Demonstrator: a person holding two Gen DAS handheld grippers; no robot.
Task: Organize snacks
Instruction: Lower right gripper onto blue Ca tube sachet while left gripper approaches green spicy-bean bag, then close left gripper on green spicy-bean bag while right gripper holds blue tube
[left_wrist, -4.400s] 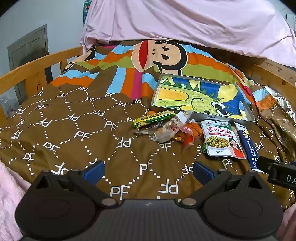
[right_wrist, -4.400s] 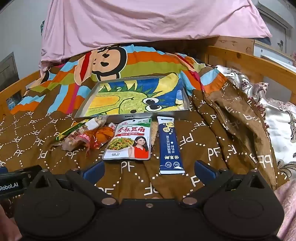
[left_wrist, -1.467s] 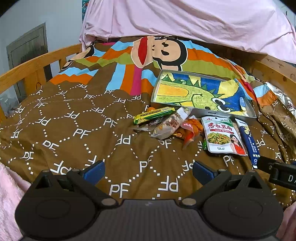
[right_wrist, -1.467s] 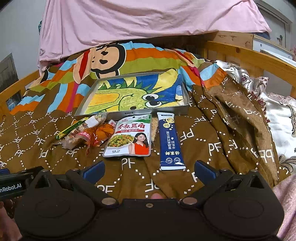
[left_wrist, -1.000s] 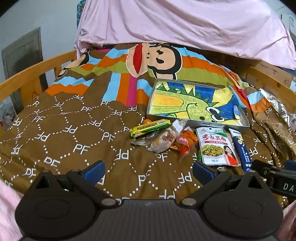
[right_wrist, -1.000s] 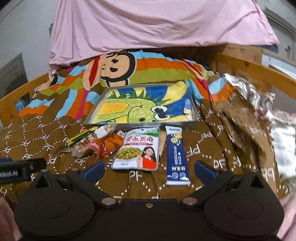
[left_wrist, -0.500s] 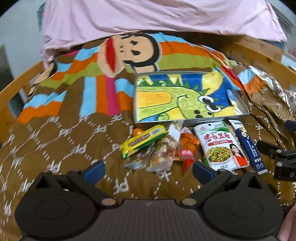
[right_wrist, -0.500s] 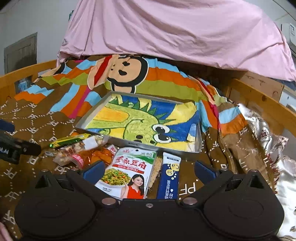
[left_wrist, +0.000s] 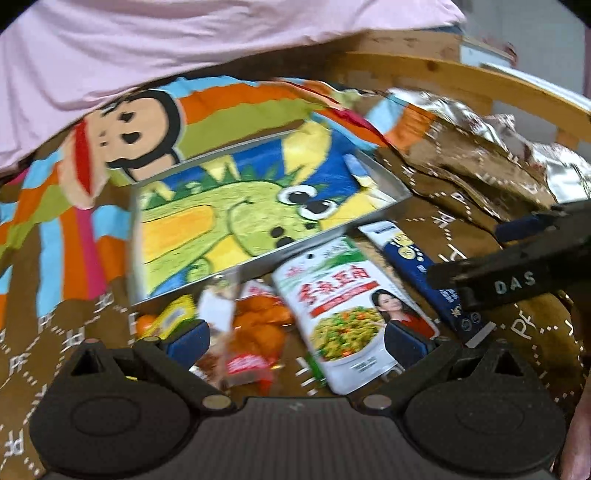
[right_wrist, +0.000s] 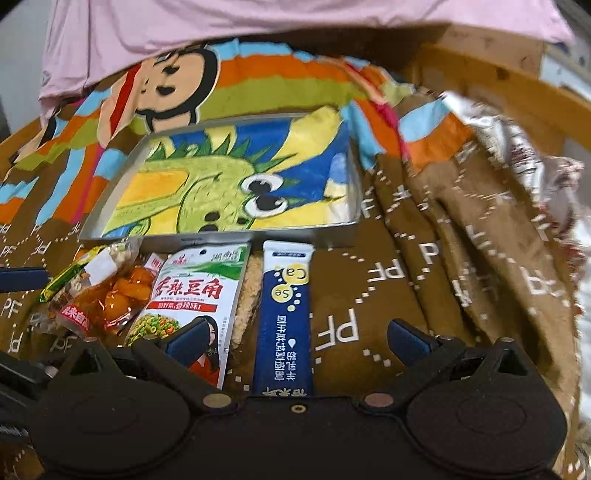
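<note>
A grey metal tray (left_wrist: 388, 177) (right_wrist: 110, 195) lined with a dinosaur picture lies on the brown blanket. In front of it lie a white-green bean pouch (left_wrist: 343, 306) (right_wrist: 195, 291), a blue stick pack (left_wrist: 417, 266) (right_wrist: 284, 317), an orange snack pack (left_wrist: 258, 325) (right_wrist: 118, 291), and a yellow-green bar (left_wrist: 173, 317) (right_wrist: 62, 277). My left gripper (left_wrist: 295, 339) is open, low over the orange pack and white pouch. My right gripper (right_wrist: 295, 338) is open, low over the blue stick pack, and shows at the right of the left wrist view (left_wrist: 517, 273).
A wooden bed rail (left_wrist: 461, 81) (right_wrist: 517, 85) curves along the back right. A pink cover (left_wrist: 184, 48) (right_wrist: 221, 22) hangs behind the tray. Crumpled silver-patterned fabric (left_wrist: 480, 125) (right_wrist: 524, 162) lies at the right.
Both grippers have moved forward and down toward the snacks. The left one swung right, now over the orange pack and white pouch. The right one now hovers over the blue stick pack.
</note>
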